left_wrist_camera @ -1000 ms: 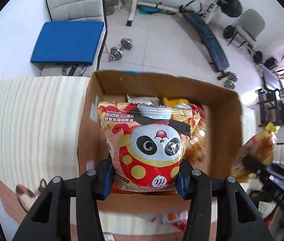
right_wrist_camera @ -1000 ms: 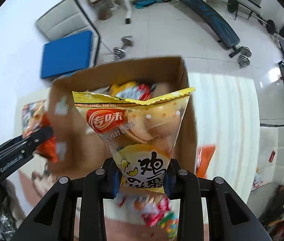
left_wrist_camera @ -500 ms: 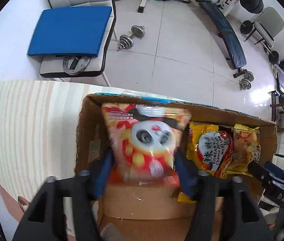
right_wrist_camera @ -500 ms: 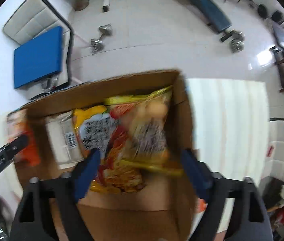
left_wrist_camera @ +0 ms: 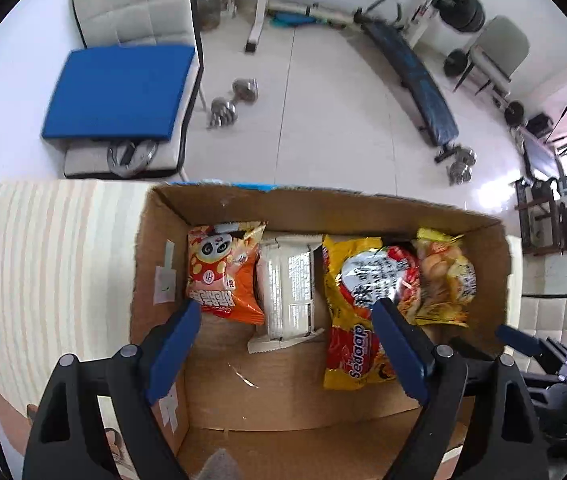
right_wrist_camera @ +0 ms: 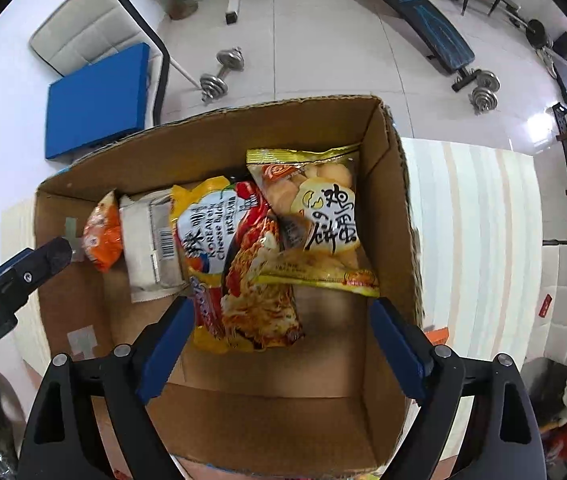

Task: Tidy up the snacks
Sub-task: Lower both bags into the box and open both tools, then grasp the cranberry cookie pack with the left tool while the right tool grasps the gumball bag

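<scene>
An open cardboard box [left_wrist_camera: 155,248] [right_wrist_camera: 395,168] holds a row of snacks. From left: an orange panda bag [left_wrist_camera: 221,272] [right_wrist_camera: 101,236], a white packet [left_wrist_camera: 287,288] [right_wrist_camera: 149,240], a yellow Korean cheese noodle pack [left_wrist_camera: 357,312] [right_wrist_camera: 235,264], and a yellow egg-biscuit bag [left_wrist_camera: 443,280] [right_wrist_camera: 315,216]. My left gripper [left_wrist_camera: 287,344] is open and empty above the box's near left part. My right gripper [right_wrist_camera: 283,336] is open and empty above the near right part, and its tip shows in the left wrist view [left_wrist_camera: 519,340].
The box stands on a cream striped tablecloth [left_wrist_camera: 43,264] [right_wrist_camera: 479,216]. Beyond the table are a chair with a blue cushion [left_wrist_camera: 119,92], dumbbells [left_wrist_camera: 235,102] and a weight bench [left_wrist_camera: 411,76] on the tiled floor. More snack packets lie at the table's right edge [right_wrist_camera: 435,334].
Both grippers opened and let go: the panda bag now lies at the box's left end, the egg-biscuit bag at its right end. Both grippers have pulled back, empty.
</scene>
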Demonstrator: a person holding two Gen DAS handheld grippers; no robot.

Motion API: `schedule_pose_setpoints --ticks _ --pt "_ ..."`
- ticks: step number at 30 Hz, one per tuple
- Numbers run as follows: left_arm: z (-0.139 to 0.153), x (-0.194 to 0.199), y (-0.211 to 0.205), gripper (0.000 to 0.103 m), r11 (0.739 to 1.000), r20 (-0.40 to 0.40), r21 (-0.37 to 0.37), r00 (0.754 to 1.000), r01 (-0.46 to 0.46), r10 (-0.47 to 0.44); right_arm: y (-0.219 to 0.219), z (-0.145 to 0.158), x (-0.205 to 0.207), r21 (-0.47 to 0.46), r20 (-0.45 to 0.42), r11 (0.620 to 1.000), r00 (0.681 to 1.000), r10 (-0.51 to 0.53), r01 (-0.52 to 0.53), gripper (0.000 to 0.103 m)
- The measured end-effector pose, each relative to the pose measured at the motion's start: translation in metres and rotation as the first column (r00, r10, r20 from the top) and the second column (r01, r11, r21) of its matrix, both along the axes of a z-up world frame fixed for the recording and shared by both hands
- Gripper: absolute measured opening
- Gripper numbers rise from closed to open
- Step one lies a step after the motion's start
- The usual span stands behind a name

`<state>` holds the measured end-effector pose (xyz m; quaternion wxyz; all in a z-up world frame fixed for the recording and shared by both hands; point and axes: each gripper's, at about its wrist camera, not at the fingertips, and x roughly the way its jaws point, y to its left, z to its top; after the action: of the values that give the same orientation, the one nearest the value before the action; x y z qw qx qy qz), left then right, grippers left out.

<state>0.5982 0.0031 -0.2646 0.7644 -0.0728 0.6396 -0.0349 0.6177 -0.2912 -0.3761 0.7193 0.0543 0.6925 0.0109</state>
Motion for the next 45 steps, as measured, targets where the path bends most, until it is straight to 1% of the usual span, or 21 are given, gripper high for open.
schedule_pose_setpoints --ticks 5,9,12,15,17,20,23,24,26,28,29,32,34,35,36,37,38,39,42,43,45 --pt "0.034 -0.032 0.002 0.088 1.000 0.144 -0.019 0.990 -0.010 0.013 0.007 0.021 -0.034 0.038 0.085 0.999 0.996 0.024 -0.027 0.092" --pt "0.058 -0.061 0.001 0.088 1.000 0.217 0.012 0.976 -0.016 0.013 0.017 0.038 -0.074 0.067 0.141 0.995 0.988 0.060 -0.070 0.092" --pt "0.069 -0.093 -0.002 0.088 0.999 0.249 0.052 0.969 -0.015 0.002 0.024 0.045 -0.112 0.098 0.141 0.990 0.986 0.089 -0.103 0.092" --pt "0.068 -0.135 -0.006 0.088 0.997 0.254 0.076 0.967 -0.017 -0.003 0.025 0.040 -0.156 0.101 0.109 0.987 0.987 0.114 -0.125 0.092" --pt "0.056 -0.161 -0.012 0.088 0.996 0.209 0.092 0.978 -0.006 -0.013 0.021 0.027 -0.187 0.092 0.057 0.987 0.990 0.128 -0.133 0.092" --pt "0.024 -0.203 -0.017 0.088 0.992 0.115 0.129 0.993 -0.007 -0.008 0.013 -0.004 -0.226 0.048 -0.054 0.984 0.984 0.172 -0.170 0.092" --pt "-0.021 -0.245 -0.021 0.088 0.988 -0.017 0.153 0.999 -0.024 0.027 0.004 -0.036 -0.255 -0.030 -0.147 0.971 0.962 0.230 -0.236 0.092" --pt "-0.043 -0.262 -0.020 0.088 0.987 -0.076 0.157 0.996 -0.037 0.049 0.000 -0.048 -0.263 -0.042 -0.176 0.966 0.954 0.242 -0.253 0.092" --pt "-0.072 -0.285 -0.017 0.088 0.986 -0.162 0.151 0.982 -0.069 0.094 -0.006 -0.067 -0.273 -0.060 -0.223 0.960 0.941 0.255 -0.275 0.092" --pt "-0.096 -0.310 -0.009 0.088 0.983 -0.232 0.135 0.961 -0.121 0.150 -0.009 -0.085 -0.281 -0.072 -0.261 0.954 0.929 0.262 -0.290 0.092" --pt "-0.109 -0.322 -0.003 0.088 0.979 -0.265 0.134 0.946 -0.154 0.185 -0.010 -0.094 -0.284 -0.082 -0.276 0.950 0.923 0.269 -0.301 0.092" --pt "-0.127 -0.344 0.010 0.088 0.966 -0.315 0.137 0.915 -0.220 0.253 -0.011 -0.118 -0.291 -0.114 -0.321 0.936 0.904 0.282 -0.332 0.091" --pt "-0.133 -0.353 0.020 0.088 0.955 -0.326 0.150 0.899 -0.256 0.292 -0.012 -0.129 -0.293 -0.116 -0.335 0.934 0.899 0.283 -0.337 0.082" --pt "-0.134 -0.356 0.025 0.088 0.949 -0.324 0.159 0.894 -0.271 0.309 -0.012 -0.134 -0.296 -0.116 -0.344 0.934 0.896 0.281 -0.337 0.080" --pt "-0.135 -0.358 0.031 0.088 0.943 -0.323 0.172 0.888 -0.285 0.327 -0.012 -0.138 -0.298 -0.124 -0.348 0.933 0.896 0.277 -0.337 0.074" --pt "-0.136 -0.360 0.036 0.088 0.937 -0.321 0.180 0.883 -0.298 0.343 -0.012 -0.139 -0.298 -0.130 -0.348 0.933 0.896 0.275 -0.337 0.069" --pt "-0.136 -0.361 0.041 0.088 0.932 -0.317 0.185 0.879 -0.312 0.357 -0.011 -0.141 -0.300 -0.132 -0.346 0.933 0.898 0.272 -0.334 0.067" --pt "-0.138 -0.361 0.046 0.088 0.927 -0.316 0.201 0.875 -0.317 0.368 -0.013 -0.140 -0.301 -0.129 -0.340 0.940 0.904 0.258 -0.317 0.062" --pt "-0.150 -0.359 0.055 0.088 0.924 -0.342 0.221 0.863 -0.311 0.372 -0.026 -0.139 -0.303 -0.090 -0.331 0.976 0.930 0.159 -0.199 0.058" --pt "-0.156 -0.357 0.057 0.088 0.925 -0.357 0.232 0.859 -0.300 0.368 -0.033 -0.138 -0.305 -0.053 -0.334 0.991 0.938 0.096 -0.120 0.058" --pt "-0.163 -0.353 0.056 0.090 0.931 -0.367 0.239 0.862 -0.276 0.349 -0.048 -0.137 -0.307 0.006 -0.357 1.000 0.934 0.010 -0.009 0.058"
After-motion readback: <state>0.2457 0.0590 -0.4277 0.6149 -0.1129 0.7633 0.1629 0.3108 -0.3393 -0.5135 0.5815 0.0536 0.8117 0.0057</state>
